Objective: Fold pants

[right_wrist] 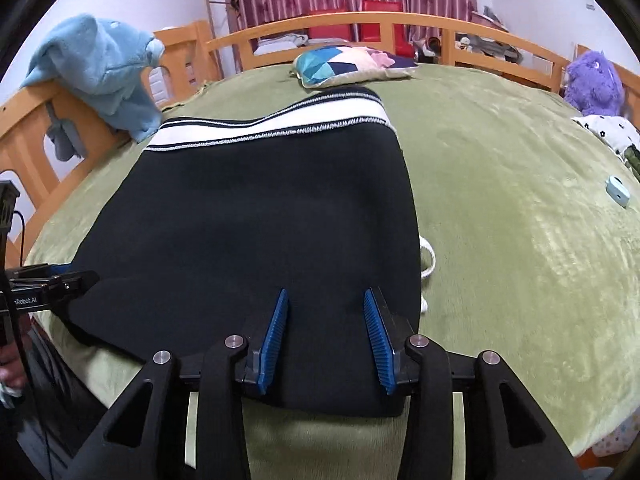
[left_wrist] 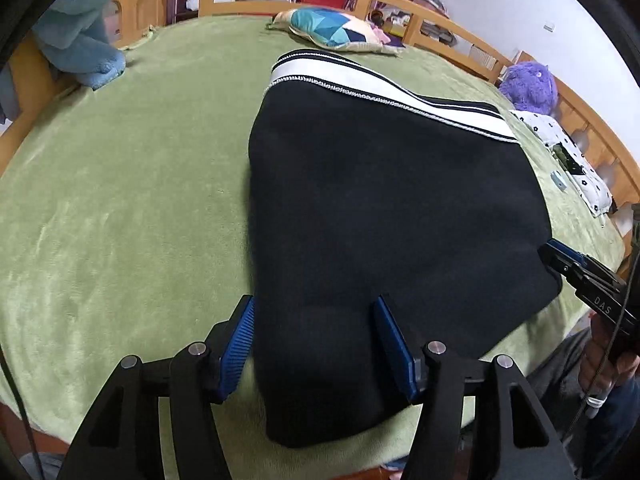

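Green bed blanket (left_wrist: 120, 200), folded black pants (left_wrist: 380, 220), both grippers' fingers (left_wrist: 240, 336) tilted down, parted, gripping nothing

Both grippers: black linkage arms, silver pivot screws, ribbed blue pads on fingers (left_wrist: 236, 344); black cable.

Matt black cloth pants (left_wrist: 384, 216) on fuzzy green plush blanket (left_wrist: 132, 200)

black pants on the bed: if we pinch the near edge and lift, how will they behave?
The black pants probably go floppy: they lie flat and folded on the green blanket with soft, rounded edges. The layers may slide apart, since nothing pins them. The plush blanket likely drags on a push, bunching the fabric.
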A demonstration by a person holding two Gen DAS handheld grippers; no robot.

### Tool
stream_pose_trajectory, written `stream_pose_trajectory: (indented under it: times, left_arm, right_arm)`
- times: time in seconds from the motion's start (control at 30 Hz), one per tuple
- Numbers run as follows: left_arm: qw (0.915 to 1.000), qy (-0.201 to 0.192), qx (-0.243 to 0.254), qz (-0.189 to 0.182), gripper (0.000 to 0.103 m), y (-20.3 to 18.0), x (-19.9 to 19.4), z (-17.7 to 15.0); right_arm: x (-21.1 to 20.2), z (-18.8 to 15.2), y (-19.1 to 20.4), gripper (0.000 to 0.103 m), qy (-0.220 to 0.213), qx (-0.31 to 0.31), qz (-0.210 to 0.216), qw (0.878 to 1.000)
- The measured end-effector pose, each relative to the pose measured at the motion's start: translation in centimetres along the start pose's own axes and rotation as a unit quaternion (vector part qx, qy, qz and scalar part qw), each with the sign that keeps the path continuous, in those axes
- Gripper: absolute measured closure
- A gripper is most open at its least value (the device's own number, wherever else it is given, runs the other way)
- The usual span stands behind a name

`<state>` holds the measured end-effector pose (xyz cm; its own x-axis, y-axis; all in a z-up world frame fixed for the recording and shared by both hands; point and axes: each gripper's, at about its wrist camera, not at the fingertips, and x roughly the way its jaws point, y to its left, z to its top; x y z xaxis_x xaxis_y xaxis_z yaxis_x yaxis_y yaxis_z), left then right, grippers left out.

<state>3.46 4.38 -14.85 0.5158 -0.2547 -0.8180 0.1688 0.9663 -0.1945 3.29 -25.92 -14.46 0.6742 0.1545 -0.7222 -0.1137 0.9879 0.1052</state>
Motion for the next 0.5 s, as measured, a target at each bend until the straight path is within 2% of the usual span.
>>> stream_pose_trajectory:
  times: [0.1,0.17,0.23,0.33,0.5]
  left_arm:
    - [0.9999,-0.001,0.002,-0.010,0.046,-0.2,-0.8,1.3]
    - [0.9997,-0.016,0.018,0.002,0.045,-0.7,-1.1,2.8]
    - [0.9992,-0.027,0.029,0.007,0.045,-1.6,-0.8,5.0]
    - [0.9977,-0.053,0.039,-0.012,0.045,-3.2,-0.5,8.3]
    - [0.9960,-0.072,0.043,-0.029,0.044,-5.0,2.7,13.3]
  right_arm:
    - [-1.2,0.6,-0.4,0.062,0.013,-0.003,0.020,1.000]
    - [-2.1,2.0,-0.4,0.062,-0.007,-0.015,0.030,0.999]
    - [-2.4,3.9,-0.2,0.062,-0.036,-0.032,0.024,0.999]
    - [-1.2,7.8,0.6,0.062,-0.068,-0.051,0.025,0.996]
    - [2.4,12.2,2.0,0.062,-0.079,-0.086,0.037,0.992]
